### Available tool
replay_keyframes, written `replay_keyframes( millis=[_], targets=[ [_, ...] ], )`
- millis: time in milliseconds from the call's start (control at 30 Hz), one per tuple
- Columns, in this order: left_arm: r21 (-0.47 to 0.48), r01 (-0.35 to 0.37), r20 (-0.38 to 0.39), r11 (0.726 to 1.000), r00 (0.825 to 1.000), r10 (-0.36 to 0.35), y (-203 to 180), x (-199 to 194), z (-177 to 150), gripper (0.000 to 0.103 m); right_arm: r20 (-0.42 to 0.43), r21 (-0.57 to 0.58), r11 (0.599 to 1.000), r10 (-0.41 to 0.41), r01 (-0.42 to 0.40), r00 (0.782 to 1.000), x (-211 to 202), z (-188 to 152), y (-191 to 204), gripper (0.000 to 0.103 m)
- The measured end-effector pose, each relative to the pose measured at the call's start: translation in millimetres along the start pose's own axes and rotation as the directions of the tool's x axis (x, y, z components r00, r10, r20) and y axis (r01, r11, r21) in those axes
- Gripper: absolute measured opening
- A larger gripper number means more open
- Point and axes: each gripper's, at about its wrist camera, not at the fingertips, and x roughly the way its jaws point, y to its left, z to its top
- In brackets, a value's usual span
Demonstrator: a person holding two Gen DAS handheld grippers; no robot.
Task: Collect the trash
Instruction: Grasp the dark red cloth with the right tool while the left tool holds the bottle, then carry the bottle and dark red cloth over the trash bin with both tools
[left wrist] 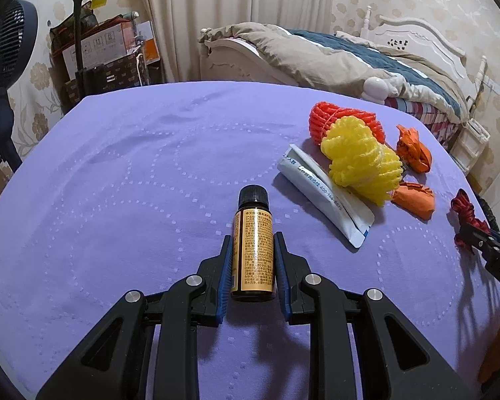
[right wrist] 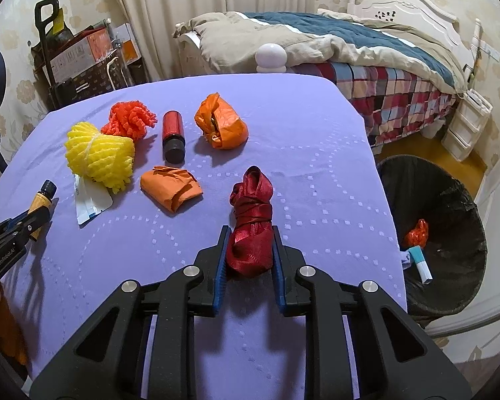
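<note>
My left gripper [left wrist: 252, 238] is shut on a small amber bottle [left wrist: 252, 250] with a black cap, just above the purple cloth. My right gripper [right wrist: 250, 233] is shut on a knotted dark red ribbon bundle [right wrist: 251, 223]. On the table [right wrist: 316, 153] lie a yellow foam net [right wrist: 100, 158], a red foam net [right wrist: 130, 123], a red bottle [right wrist: 172, 135], two crumpled orange bags [right wrist: 221, 121] [right wrist: 170, 188] and a white-blue pouch [left wrist: 323, 196]. A black-lined trash bin [right wrist: 450, 233] stands on the floor right of the table.
The bin holds a red scrap [right wrist: 416, 233] and a small white-teal tube [right wrist: 421, 263]. A bed [right wrist: 350, 50] stands behind the table, a fan [left wrist: 3, 50] at the left, stacked boxes and a cart [left wrist: 96, 56] in the back corner.
</note>
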Motion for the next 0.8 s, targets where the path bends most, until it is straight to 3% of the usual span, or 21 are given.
replay_keyframes(
  millis=[433,800],
  targets=[
    [0.046,0.026,0.041,0.999,0.999,-0.028,-30,-17,4,0.025,0.036,0.036,0.999,-0.009,0.007,0.999,-14,2,-22,0.022],
    [0.134,0.119,0.087,0.984,0.988,-0.131,-88,-32,18,0.025,0.085,0.079,0.996,-0.055,0.048,0.995,-35,7,-51,0.022]
  ],
)
